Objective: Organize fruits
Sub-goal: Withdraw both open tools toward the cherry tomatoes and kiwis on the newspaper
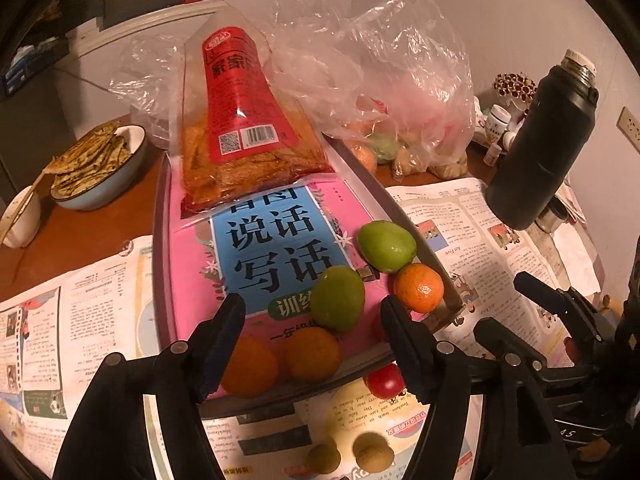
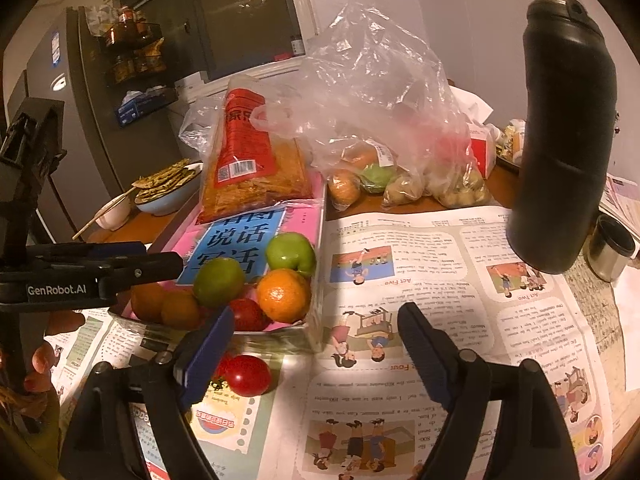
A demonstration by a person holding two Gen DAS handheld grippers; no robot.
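Both grippers hang over the bench with their fingers spread and nothing between the pads. Nearest the left gripper (image 1: pixel 312 344), just below its fingers, two small brown fruits (image 1: pixel 372 454) lie on the newspaper (image 1: pixel 80 320). By its right finger sits a red tomato (image 1: pixel 386 380), outside the tray (image 1: pixel 158 240). The same tomato rests just off the left finger of the right gripper (image 2: pixel 316 340), whose fingers otherwise frame bare newspaper.

Just past the left fingers, the tray's near corner holds the gathered fruit on a pink book (image 1: pixel 192 264): two oranges (image 1: pixel 312 354) at the front, a green fruit (image 1: pixel 338 298) between the fingertips, then a third orange (image 1: pixel 419 287) and a second green fruit (image 1: pixel 386 246) against the tray's right rim. Another red fruit, mostly hidden, shows among them.

The loose tomato looks like the next piece to gather. To do it well, I would centre the fingers on either side of it, close gently since it is soft and round, and set it into a gap so that the pile does not roll.

Farther off lie a red snack bag (image 1: pixel 240 120), a plastic bag (image 1: pixel 400 92) with more produce, and a black flask (image 1: pixel 548 140).
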